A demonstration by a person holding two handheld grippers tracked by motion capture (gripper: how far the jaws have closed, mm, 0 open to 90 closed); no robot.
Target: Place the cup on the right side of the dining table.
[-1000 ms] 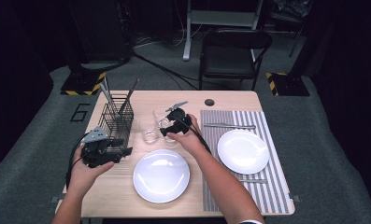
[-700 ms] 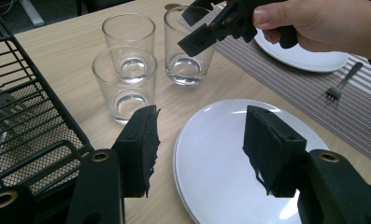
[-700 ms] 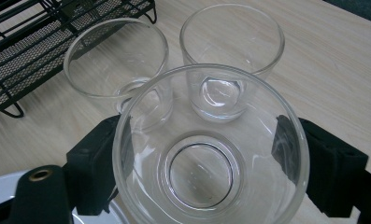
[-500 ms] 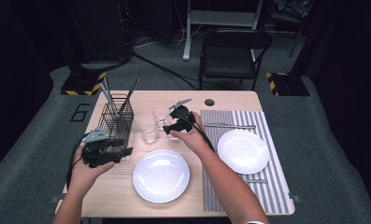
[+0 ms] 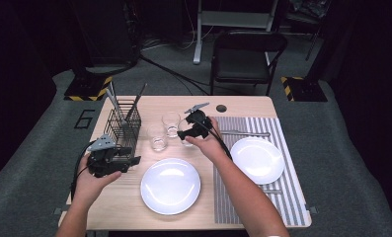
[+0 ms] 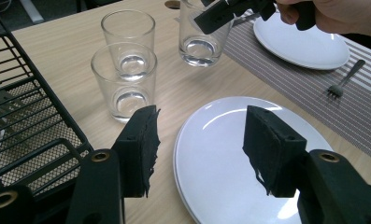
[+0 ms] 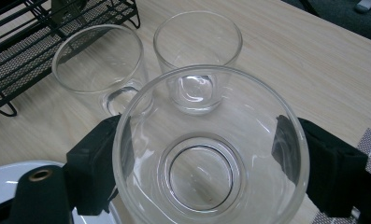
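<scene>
The glass stands on the bare wood just left of the striped mat, and the right gripper has its jaws on either side of it, pressed to the wall; it looks gripped, though smooth glass may slip if the squeeze is light; two more glasses stand just beside it, so a sideways swing could knock them against the wire rack; the left gripper hangs open over the near plate, holding nothing.
</scene>
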